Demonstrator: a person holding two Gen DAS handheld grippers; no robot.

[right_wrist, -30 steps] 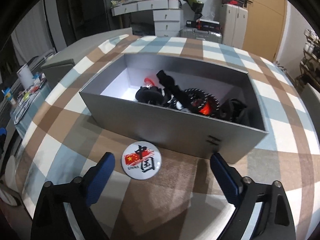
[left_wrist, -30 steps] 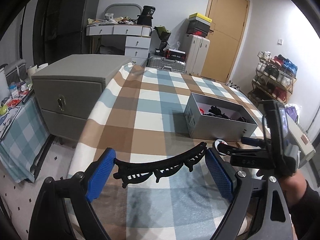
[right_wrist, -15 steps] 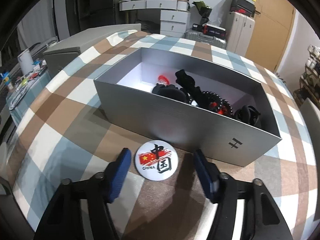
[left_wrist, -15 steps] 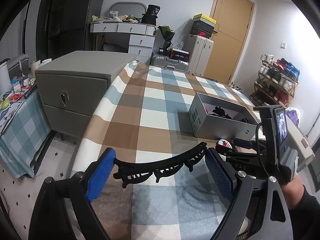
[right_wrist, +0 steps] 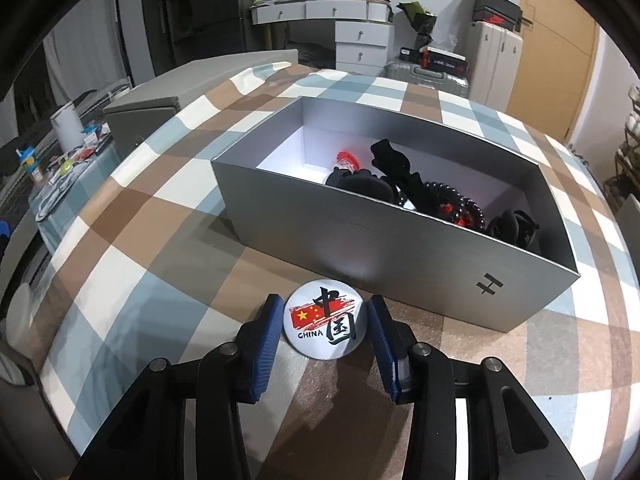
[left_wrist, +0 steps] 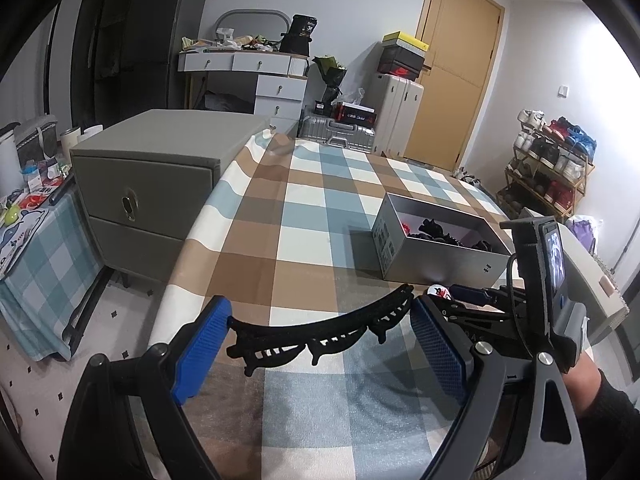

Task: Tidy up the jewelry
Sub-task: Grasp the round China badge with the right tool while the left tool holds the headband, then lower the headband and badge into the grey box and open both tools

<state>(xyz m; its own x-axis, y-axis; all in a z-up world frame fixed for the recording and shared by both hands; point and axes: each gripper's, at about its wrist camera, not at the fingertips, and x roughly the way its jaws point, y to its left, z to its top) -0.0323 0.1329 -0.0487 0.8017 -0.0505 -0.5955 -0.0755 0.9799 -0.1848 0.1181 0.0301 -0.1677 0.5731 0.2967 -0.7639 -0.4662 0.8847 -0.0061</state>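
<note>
A grey open box (right_wrist: 400,236) stands on the checked tablecloth, holding several black and red accessories (right_wrist: 424,196). A round white badge (right_wrist: 326,320) with a red flag and "CHINA" lies flat just in front of the box. My right gripper (right_wrist: 325,316) has closed its blue pads on both sides of the badge. My left gripper (left_wrist: 320,340) holds a black lacy headband (left_wrist: 320,334) spanning between its blue pads, above the table's near part. The box (left_wrist: 436,252) and right gripper also show in the left wrist view (left_wrist: 460,294).
The checked table (left_wrist: 304,216) drops off at its left edge beside a grey drawer cabinet (left_wrist: 160,176). A low side table with clutter (left_wrist: 32,216) stands far left. Suitcases, a dresser and a shoe rack stand beyond the table.
My right gripper moved forward and down to the badge and its jaws closed from wide open onto the badge's sides. My left gripper drew back a little, still holding the headband.
</note>
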